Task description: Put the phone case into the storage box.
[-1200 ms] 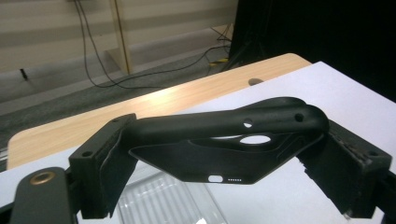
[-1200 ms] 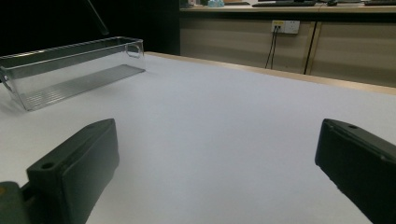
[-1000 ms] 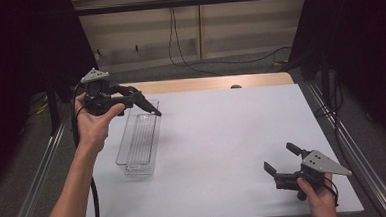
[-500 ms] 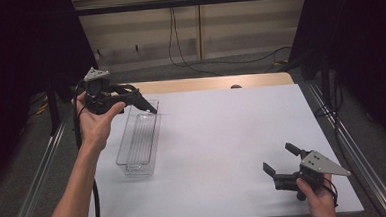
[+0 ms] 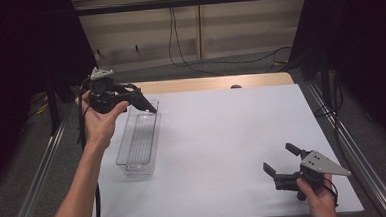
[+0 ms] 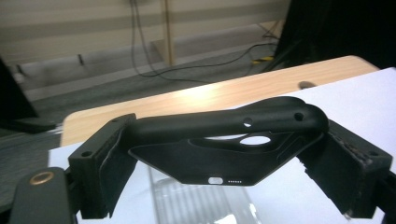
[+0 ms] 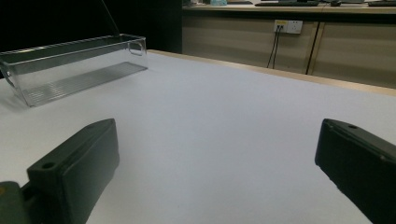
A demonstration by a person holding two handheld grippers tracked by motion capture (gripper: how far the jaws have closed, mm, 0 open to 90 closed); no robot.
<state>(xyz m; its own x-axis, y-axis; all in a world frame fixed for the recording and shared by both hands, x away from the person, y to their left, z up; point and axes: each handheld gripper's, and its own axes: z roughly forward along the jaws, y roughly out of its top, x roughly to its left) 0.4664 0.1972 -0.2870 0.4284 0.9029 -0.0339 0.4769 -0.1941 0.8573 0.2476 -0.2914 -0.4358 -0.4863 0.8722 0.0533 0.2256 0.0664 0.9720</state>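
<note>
**Black plastic part held over clear bin, right gripper idle**

Near edge, approx 5 o'clock on the table (image 5: pixel 222 137): right gripper (image 5: pixel 282 164), held low by the right hand (image 5: pixel 318 194), jaws spread wide w/ nothing between them. Its own view shows 2 matte black jaws parted over bare white tabletop.

Mid-left, approx 9 o'clock: clear plastic bin (image 5: pixel 140 139), long, narrow, ribbed floor, thin see-through walls, cut-out handle at the end. Looks empty. Likely light & rigid, prob. skids easily on the smooth white surface.

Farther, approx 10 o'clock: left gripper (image 6: pixel 224 163), raised in the left hand (image 5: pixel 99 121) above the bin's far end, jaws closed on a black plastic part (image 6: pixel 224 135). Part is a flat, angular shell w/ a thick rounded bar along 1 edge, several small round holes, 1 oval opening, 1 small slot. Matte finish, moulded, stiff; judged light & not fragile. Jaws hold it at its 2 ends, pads look ridged, so grip seems secure; the thick bar is the best place to hold, thin flat web may flex.

Far edge, 12 o'clock: wood strip (image 5: pixel 209 83), then floor cables.
</note>
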